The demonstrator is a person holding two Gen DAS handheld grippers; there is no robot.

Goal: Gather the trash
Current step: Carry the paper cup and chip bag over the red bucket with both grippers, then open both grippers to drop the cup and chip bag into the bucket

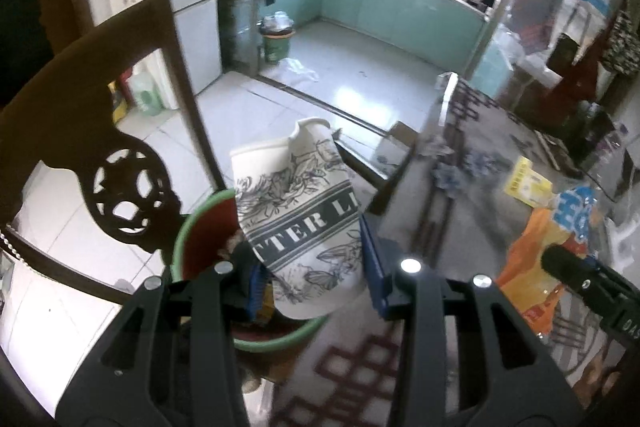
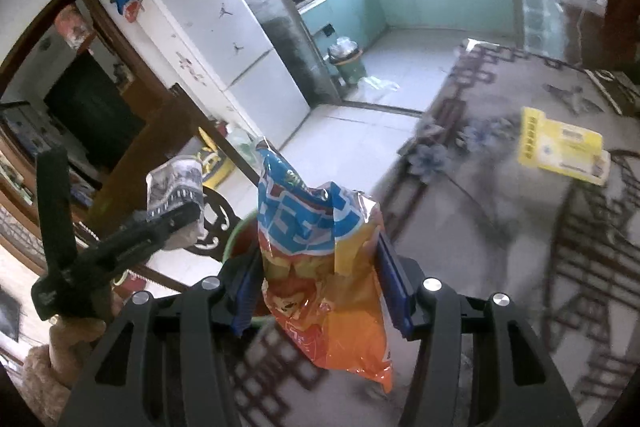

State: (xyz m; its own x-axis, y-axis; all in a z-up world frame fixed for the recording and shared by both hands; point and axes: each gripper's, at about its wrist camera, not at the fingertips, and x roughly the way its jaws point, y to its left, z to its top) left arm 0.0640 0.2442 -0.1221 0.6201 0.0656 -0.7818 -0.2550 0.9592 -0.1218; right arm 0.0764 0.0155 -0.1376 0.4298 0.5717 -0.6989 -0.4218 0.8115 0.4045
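We work at a table (image 2: 472,227) covered with a patterned grey cloth, beside a dark carved wooden chair (image 1: 120,187); a tiled floor leads to a kitchen with turquoise cabinets (image 1: 380,3) and a white refrigerator (image 2: 224,39).

The left gripper (image 1: 308,267) has its jaws clamped on a crushed paper cup (image 1: 300,211), printed with black floral line work and a lettered band. We hold it above a green-rimmed bin (image 1: 192,231) with a red interior, standing at the table edge.

The right gripper (image 2: 320,283) has its jaws closed on an orange and blue snack bag (image 2: 320,247), gripped at mid-body, just beside the same bin.

We judge both items very light. The cup is thin card, already creased and flattened; it yields under pressure, so a grip across the flattened wall is adequate. The bag is glossy film, slippery and limp; it may slide, so we take it across a gathered fold.

A yellow flat packet (image 2: 560,151) lies on the cloth, well apart.
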